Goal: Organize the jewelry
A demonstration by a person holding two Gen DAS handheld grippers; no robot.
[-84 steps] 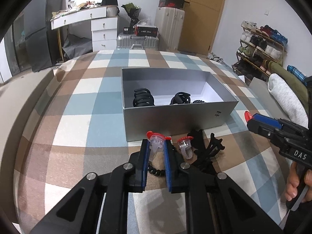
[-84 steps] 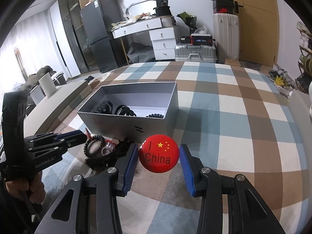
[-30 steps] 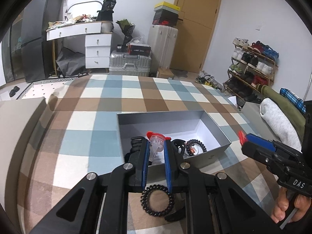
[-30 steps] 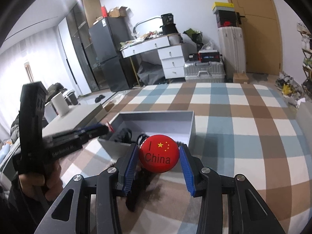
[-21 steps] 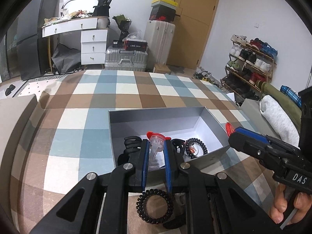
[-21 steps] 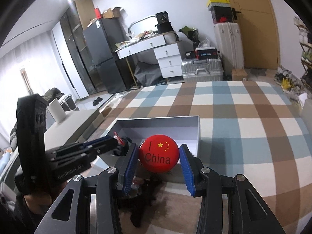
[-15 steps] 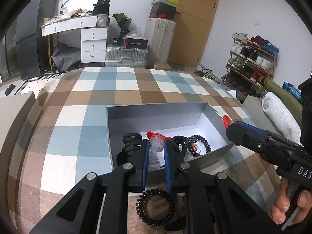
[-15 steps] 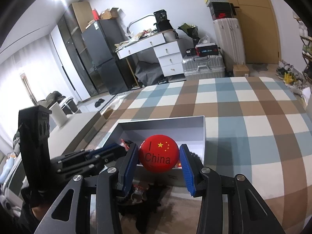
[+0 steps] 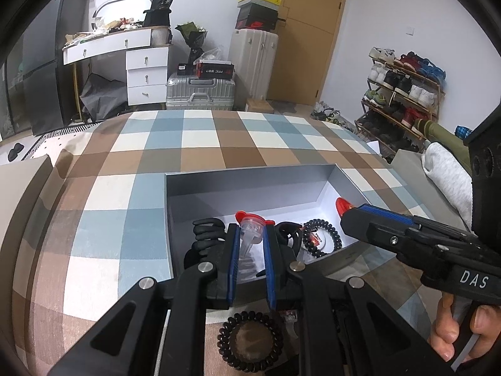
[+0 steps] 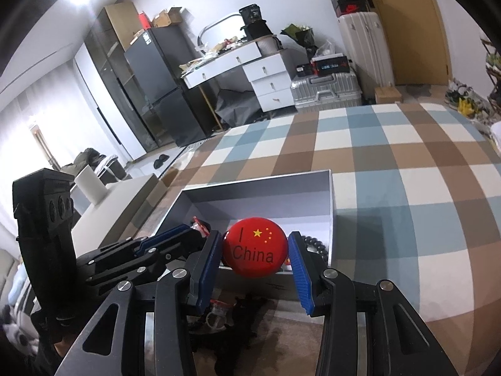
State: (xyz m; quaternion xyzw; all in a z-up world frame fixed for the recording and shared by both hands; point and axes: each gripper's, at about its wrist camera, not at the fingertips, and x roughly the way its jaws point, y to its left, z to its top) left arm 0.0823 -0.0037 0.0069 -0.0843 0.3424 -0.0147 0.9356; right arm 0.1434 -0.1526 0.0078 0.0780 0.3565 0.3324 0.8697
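Observation:
A grey open box (image 9: 250, 181) sits on the checked cloth; it also shows in the right wrist view (image 10: 260, 194). Inside lie a black claw clip (image 9: 206, 235) and a black coil tie (image 9: 322, 241). My left gripper (image 9: 250, 238) is shut on a small clear red-capped piece (image 9: 250, 228), held over the box's near side. My right gripper (image 10: 255, 250) is shut on a red "China" badge (image 10: 255, 250) above the box's near right corner. A black bead bracelet (image 9: 250, 344) and a black clip (image 10: 244, 316) lie outside, in front of the box.
The checked cloth (image 9: 203, 144) stretches beyond the box. A grey ledge (image 10: 125, 200) borders its left side. A dresser (image 9: 137, 62), a silver suitcase (image 9: 200, 94) and a shoe rack (image 9: 404, 84) stand far behind. A grey pillow (image 9: 444, 172) lies at right.
Both grippers have moved forward over the box, each still holding its item. The right gripper now reaches above the box's right end beside the left one.

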